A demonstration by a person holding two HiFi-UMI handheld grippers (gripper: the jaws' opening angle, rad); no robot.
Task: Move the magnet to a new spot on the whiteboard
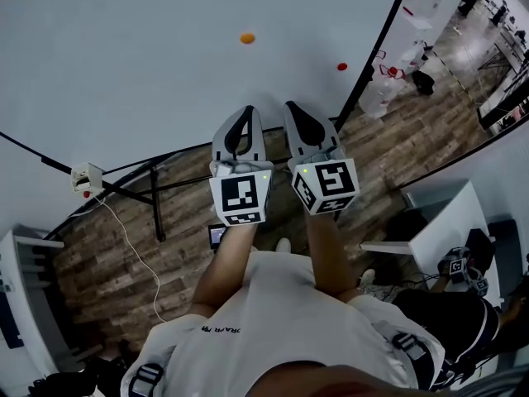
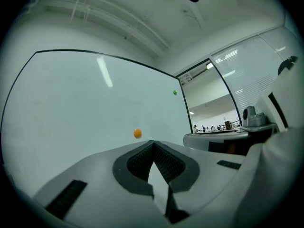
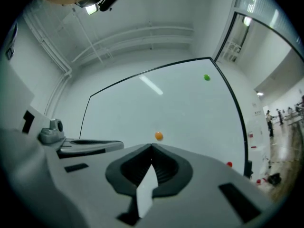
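An orange round magnet sticks to the whiteboard; it also shows just above the jaw tips as the orange magnet in the left gripper view and the orange magnet in the right gripper view. My left gripper and right gripper are held side by side in front of the board, short of the magnet and not touching it. Both have their jaws together with nothing between them, as seen at the left gripper and the right gripper.
A red magnet sits near the board's lower right, and a green magnet near its upper right corner. The board stands on a black frame over wood flooring. A white cable trails on the floor at left; white furniture stands at right.
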